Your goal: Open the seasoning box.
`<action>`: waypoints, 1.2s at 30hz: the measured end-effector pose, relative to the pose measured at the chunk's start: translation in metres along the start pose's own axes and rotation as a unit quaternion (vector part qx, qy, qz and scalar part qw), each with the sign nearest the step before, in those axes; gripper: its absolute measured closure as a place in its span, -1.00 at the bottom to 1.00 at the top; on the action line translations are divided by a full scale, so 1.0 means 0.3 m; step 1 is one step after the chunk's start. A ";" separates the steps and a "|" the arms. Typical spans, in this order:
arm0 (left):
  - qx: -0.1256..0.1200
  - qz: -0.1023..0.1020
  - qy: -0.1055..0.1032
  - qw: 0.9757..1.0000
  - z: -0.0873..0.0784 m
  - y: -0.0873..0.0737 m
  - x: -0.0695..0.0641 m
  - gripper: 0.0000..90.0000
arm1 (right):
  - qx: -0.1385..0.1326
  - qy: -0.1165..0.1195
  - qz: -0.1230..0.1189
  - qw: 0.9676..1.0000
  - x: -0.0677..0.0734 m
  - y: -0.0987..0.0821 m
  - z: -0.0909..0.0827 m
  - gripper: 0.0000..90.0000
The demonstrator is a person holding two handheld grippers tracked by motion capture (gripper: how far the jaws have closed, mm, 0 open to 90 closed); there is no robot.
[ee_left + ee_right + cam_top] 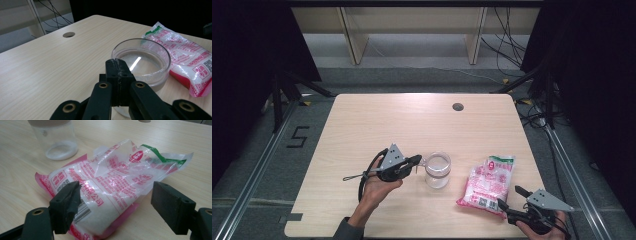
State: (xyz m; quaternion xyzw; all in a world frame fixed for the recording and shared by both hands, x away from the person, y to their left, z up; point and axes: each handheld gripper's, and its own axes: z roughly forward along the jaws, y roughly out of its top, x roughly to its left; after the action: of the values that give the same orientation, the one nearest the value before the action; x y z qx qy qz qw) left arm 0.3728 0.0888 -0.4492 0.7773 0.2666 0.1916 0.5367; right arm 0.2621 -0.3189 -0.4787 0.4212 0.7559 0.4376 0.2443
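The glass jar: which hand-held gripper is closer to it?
Left. The left hand-held gripper, jaws shut, sits right at the glass jar rim. The right hand-held gripper is open by the bag, farther off.

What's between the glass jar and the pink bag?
Nothing: in the high view a bare strip of table separates the glass jar from the pink bag. The left gripper view shows the same gap.

Clear glass jar (437, 170): upright, lid off, thin layer of white powder at the bottom, near the worktop's front middle. Plastic bag (488, 185): transparent with red print and a green top edge, filled with white granules, lying flat, just right of the jar.
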 end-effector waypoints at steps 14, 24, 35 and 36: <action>0.004 -0.019 0.003 1.000 0.028 -0.004 0.017 0.97 | -0.007 0.011 0.002 1.000 0.015 0.008 0.007 -0.53; 0.001 -0.008 -0.001 1.000 0.024 -0.007 0.022 0.96 | -0.017 0.035 -0.054 0.998 0.081 0.070 0.078 -0.42; 0.002 -0.013 -0.003 1.000 0.023 -0.014 0.025 0.95 | -0.036 0.096 -0.064 0.993 0.143 0.180 0.203 0.35; 0.002 -0.012 -0.003 1.000 0.023 -0.014 0.025 0.95 | -0.040 0.104 -0.066 0.992 0.143 0.189 0.214 0.45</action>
State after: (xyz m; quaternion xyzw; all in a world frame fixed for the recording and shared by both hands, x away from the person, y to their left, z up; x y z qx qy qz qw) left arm 0.3817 0.0895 -0.4553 0.7755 0.2750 0.1822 0.5383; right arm 0.3110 -0.2382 -0.4616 0.3127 0.7849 0.4920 0.2097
